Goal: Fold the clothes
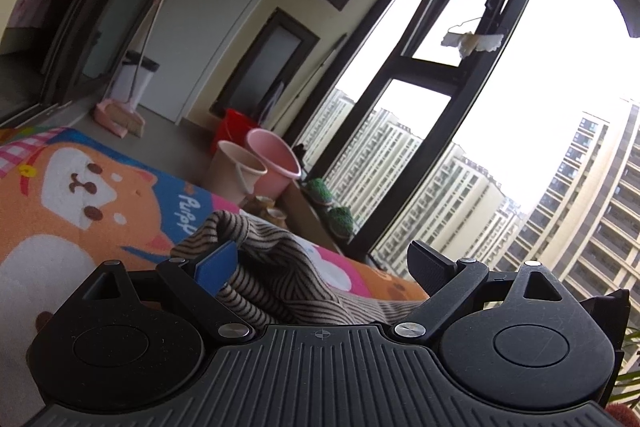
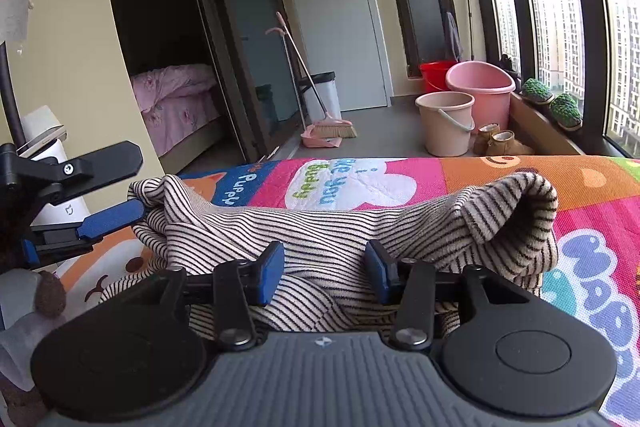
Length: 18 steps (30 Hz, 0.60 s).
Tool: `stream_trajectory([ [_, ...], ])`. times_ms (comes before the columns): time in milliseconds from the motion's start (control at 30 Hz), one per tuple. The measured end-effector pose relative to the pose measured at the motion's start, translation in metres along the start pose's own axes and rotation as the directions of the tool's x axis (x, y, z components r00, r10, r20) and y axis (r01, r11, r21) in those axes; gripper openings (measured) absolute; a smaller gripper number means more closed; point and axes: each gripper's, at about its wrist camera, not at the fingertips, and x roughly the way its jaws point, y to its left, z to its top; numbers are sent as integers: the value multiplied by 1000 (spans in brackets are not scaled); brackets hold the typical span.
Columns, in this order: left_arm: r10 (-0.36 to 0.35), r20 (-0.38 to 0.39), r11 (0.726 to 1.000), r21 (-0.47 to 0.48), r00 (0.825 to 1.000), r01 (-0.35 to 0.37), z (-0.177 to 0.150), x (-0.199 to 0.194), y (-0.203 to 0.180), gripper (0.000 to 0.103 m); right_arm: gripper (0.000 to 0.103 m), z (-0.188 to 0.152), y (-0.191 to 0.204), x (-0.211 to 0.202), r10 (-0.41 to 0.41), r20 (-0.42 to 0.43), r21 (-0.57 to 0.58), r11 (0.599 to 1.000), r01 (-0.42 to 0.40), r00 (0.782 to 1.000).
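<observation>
Striped garment bunched on the cartoon-print mat

The left gripper [image 2: 114, 183] stands open beside the striped garment [image 2: 320, 227]; the right gripper [image 2: 325, 273] is parted too, cloth between its fingers, on the mat [image 2: 500, 179].

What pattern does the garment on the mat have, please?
Thin dark stripes on cream garment; clearest in the right wrist view.

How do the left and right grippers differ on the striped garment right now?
The left gripper's jaws stand wide, the right gripper's narrower. Only one blue pad of the left meets the striped garment. On the right, cloth fills the gap between both pads, though a firm grip is unclear. Both sit at the garment on the cartoon mat.
</observation>
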Motion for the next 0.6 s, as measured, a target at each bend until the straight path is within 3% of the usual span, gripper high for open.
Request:
stream_trajectory([
  [133,-40,104,998,48,994,35,1,-15,-9,95,45,-1,1,1,-2,-1,-6,1000,2,1000],
  [200,-59,55,996,67,997,56,-1,-8,-14,95,45,-1,2,2,-5,-3,-13,1000,5,1000],
  [300,-27,-53,995,96,998,32,-7,8,-18,95,49,0,4,3,-3,-10,-28,1000,3,1000],
  [433,58,-187,996,80,981,-43,-10,28,-12,95,53,6,3,2,29,-50,-54,998,-32,998],
  [533,62,-217,997,67,974,-49,-8,31,-7,95,53,24,0,-5,35,-82,-44,998,-38,996],
  [600,79,-230,994,97,970,-58,-9,31,-10,95,53,41,0,-12,28,-58,-62,998,-32,998],
])
